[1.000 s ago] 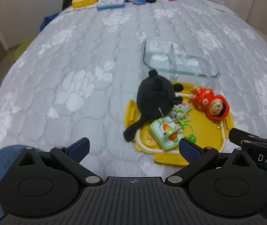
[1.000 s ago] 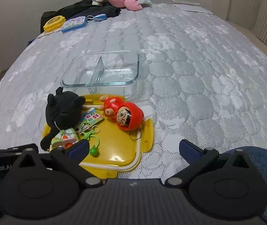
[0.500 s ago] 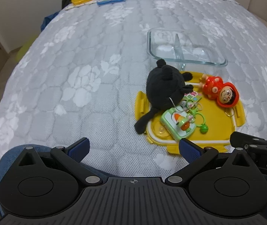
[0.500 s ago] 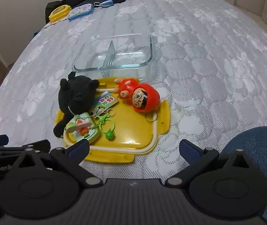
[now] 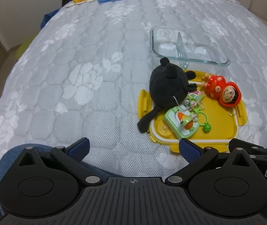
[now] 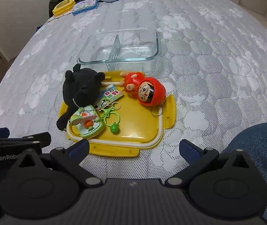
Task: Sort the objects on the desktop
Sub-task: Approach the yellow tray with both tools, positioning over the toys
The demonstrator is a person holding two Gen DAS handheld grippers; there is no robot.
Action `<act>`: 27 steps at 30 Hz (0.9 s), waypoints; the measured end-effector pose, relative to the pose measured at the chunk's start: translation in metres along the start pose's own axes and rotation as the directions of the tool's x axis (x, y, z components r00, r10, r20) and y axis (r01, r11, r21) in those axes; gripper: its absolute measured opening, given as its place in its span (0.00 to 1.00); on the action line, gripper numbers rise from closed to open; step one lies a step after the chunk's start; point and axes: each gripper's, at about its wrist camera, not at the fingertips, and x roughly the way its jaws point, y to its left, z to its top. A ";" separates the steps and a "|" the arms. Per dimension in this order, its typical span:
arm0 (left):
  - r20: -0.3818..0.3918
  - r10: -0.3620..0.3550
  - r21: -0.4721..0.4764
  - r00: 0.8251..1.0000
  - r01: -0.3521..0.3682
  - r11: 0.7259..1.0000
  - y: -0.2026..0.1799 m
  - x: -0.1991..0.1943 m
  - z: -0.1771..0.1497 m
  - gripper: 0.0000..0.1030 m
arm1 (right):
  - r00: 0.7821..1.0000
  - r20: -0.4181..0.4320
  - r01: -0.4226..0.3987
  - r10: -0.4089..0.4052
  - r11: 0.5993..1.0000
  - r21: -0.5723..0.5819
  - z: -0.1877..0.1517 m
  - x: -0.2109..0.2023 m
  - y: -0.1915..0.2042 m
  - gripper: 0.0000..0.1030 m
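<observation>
**Both grippers rise over the toys; nothing sorted yet**

On the bed (image 6: 217,43), near its front edge, the yellow lid (image 6: 139,123) carries all the toys: the black plush (image 6: 81,90) half off its left side, the red doll (image 6: 148,91) at its back right, the green keychain toy (image 6: 87,124) at its front left. Compared with a second ago both cameras look down more steeply, so the grippers have lifted and tipped toward the pile; the toys have not moved. I judge the first pick is about to start. The left gripper (image 5: 133,146) and right gripper (image 6: 133,146) both have fingers spread wide, holding nothing. Just behind the lid, the glass container (image 6: 157,43) has both compartments empty.
</observation>
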 end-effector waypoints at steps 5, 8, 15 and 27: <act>0.001 0.002 0.003 1.000 -0.002 1.000 -0.001 0.001 -0.001 1.00 | 1.000 -0.001 0.004 -0.004 1.000 -0.003 0.000 0.000 0.000 1.00; 0.000 0.003 0.005 1.000 -0.003 1.000 -0.001 0.002 0.000 1.00 | 1.000 -0.002 0.005 -0.005 1.000 -0.004 0.000 0.001 0.000 1.00; -0.001 0.001 0.004 1.000 -0.001 1.000 -0.003 0.006 0.003 1.00 | 1.000 -0.006 0.005 -0.005 1.000 0.001 0.002 0.004 -0.002 1.00; -0.016 -0.099 0.028 0.995 0.100 0.995 -0.012 0.026 0.012 1.00 | 0.994 0.105 0.030 -0.030 1.000 -0.002 0.011 -0.001 -0.010 1.00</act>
